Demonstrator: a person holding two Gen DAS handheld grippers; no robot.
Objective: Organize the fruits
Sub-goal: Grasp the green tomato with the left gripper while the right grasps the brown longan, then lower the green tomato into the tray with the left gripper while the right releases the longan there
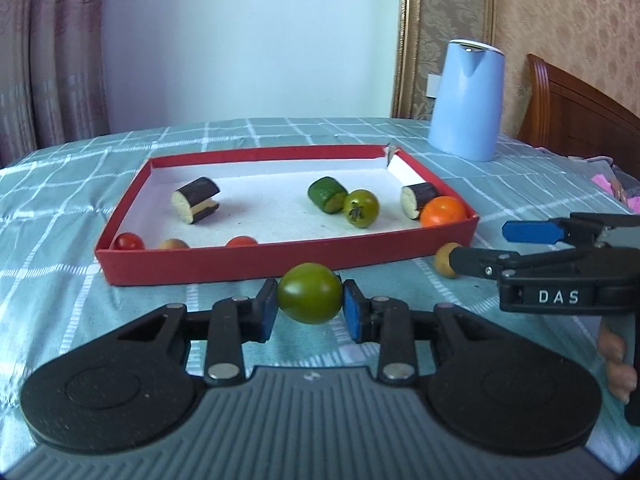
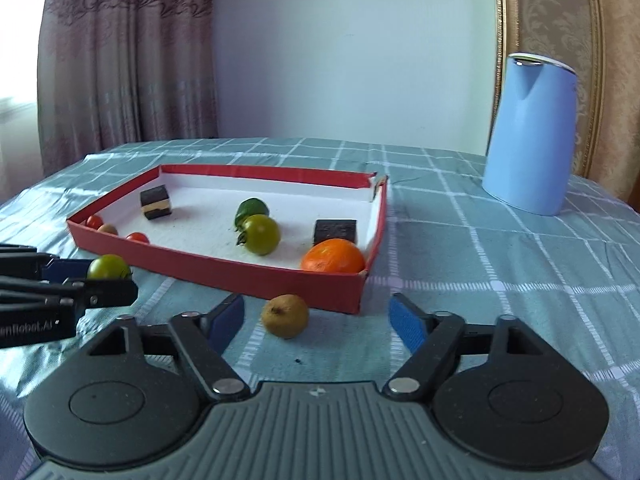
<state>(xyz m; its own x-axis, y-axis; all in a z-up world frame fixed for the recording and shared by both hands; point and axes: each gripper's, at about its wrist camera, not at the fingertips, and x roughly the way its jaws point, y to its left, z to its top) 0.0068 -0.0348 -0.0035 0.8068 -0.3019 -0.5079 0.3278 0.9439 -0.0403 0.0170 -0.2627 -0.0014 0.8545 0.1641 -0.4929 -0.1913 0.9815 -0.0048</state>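
Left gripper (image 1: 310,307): blue pads clamped on either side of a green tomato (image 1: 310,293), holding it just in front of the near wall of the red tray (image 1: 288,258). In the right wrist view the same tomato (image 2: 109,267) sits between the left gripper's fingers (image 2: 86,280), close to the tray's near left corner. Whether it touches the tablecloth cannot be told.

Right gripper (image 2: 316,320): jaws spread wide, holding nothing. A small brown fruit (image 2: 285,316) lies on the table between and just ahead of its fingertips, touching neither pad and close to the tray's near wall. From the left wrist view the right gripper (image 1: 480,246) reaches in from the right, one black finger passing in front of the brown fruit (image 1: 445,259).

Tray contents, lying on white lining:
- orange (image 2: 333,257) in the near right corner
- dark eggplant piece (image 2: 335,231) just behind it
- second green tomato (image 2: 261,234) mid-tray, with a cucumber piece (image 2: 251,208) touching it from behind
- another eggplant piece (image 2: 156,202) toward the far left
- two small red tomatoes (image 2: 94,221) (image 2: 137,237) and a tan fruit (image 2: 107,229) along the near left wall

A light blue kettle (image 2: 528,136) stands upright on the table (image 2: 500,264) toward the far right corner, well apart from the tray. The tablecloth is teal check.
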